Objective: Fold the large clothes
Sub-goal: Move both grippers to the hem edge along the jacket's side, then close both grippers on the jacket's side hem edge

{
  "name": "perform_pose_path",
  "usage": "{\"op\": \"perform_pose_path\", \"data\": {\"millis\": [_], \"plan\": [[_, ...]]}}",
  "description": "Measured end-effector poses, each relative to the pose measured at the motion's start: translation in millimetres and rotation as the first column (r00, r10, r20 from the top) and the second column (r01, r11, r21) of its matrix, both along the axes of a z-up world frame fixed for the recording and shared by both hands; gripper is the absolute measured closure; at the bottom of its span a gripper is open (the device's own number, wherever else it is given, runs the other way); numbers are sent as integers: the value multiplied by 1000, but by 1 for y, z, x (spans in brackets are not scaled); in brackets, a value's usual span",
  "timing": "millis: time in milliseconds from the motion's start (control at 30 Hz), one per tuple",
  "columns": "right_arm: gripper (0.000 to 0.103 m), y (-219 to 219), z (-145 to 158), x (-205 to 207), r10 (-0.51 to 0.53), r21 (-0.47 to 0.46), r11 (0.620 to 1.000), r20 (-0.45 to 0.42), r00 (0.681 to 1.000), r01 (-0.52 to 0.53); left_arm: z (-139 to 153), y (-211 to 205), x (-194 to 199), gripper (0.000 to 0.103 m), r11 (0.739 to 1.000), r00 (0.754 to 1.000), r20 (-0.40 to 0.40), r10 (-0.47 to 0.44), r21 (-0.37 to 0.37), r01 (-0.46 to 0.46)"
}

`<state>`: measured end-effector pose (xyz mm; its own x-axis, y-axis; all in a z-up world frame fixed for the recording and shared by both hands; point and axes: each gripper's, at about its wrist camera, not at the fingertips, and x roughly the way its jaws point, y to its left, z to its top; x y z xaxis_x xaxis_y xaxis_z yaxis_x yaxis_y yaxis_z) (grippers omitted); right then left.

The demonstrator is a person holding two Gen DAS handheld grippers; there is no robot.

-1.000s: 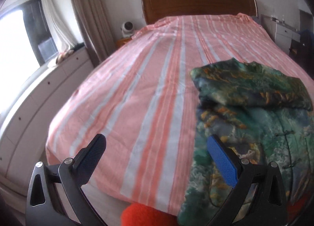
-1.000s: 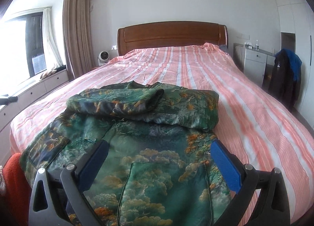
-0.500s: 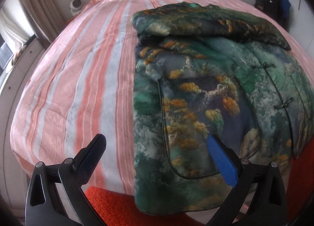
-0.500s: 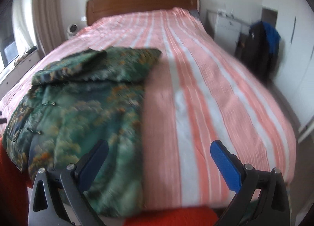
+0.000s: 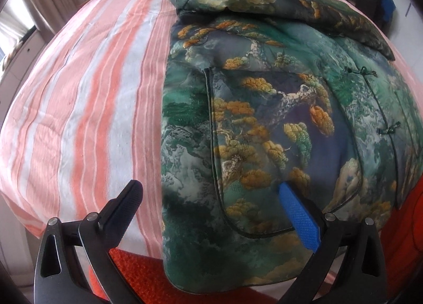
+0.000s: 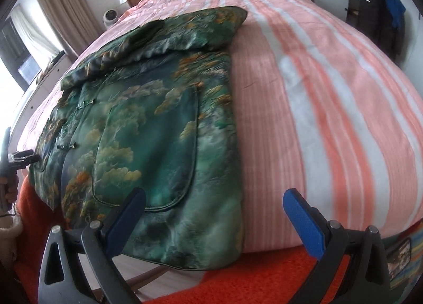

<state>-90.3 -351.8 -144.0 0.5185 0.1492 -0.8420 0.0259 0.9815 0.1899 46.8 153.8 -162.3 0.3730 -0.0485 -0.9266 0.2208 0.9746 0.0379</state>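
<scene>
While both hand-held grippers, left and right, stay spread, they have dropped closer to the green landscape-print padded jacket's hem corners.

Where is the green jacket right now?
The green jacket lies flat at the foot of the striped bed, its hem hanging over the edge above the red rug. Both views show it; its sleeves are folded across the top.

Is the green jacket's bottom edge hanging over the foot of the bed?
Yes, the green jacket drapes past the bed's edge.
</scene>
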Motion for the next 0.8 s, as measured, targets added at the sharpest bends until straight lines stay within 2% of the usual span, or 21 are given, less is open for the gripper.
{"op": "perform_pose_path", "data": {"millis": [500,700,800], "plan": [[1,4,-8,0,-11,12,1000,-31,999,11,-5,8,3,0,999,999,-21,29,-28,-29],[1,0,-2,-2,16,27,1000,-15,1000,-15,-10,13,-2,0,995,998,-46,43,-83,-47],[1,-5,-7,3,24,84,996,-47,999,-20,-16,12,-8,0,991,996,-81,27,-127,-37]]}}
